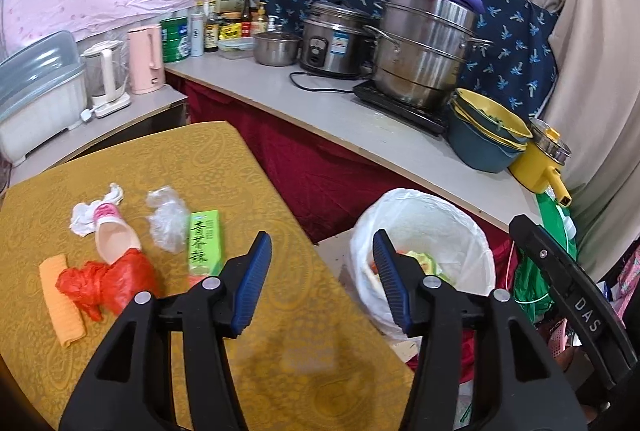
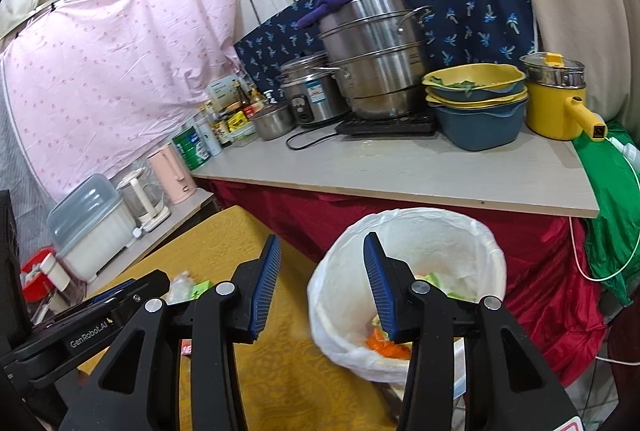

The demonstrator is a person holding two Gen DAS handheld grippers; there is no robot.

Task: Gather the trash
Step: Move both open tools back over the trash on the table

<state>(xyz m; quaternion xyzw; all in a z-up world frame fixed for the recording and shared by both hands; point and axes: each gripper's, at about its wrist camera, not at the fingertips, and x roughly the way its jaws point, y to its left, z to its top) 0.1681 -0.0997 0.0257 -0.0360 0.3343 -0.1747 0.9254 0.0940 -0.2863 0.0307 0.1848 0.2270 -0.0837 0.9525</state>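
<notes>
Trash lies on the yellow table: a white tissue, a pink bottle, clear plastic wrap, a green box, a red plastic bag and an orange cloth. A white-lined trash bin stands off the table's right edge with scraps inside; it also shows in the right wrist view. My left gripper is open and empty above the table's right edge. My right gripper is open and empty, between table and bin.
A counter behind holds a steel steamer pot, rice cooker, bowls, a yellow pot, kettles and bottles. A red cloth hangs below it. Green fabric hangs at right.
</notes>
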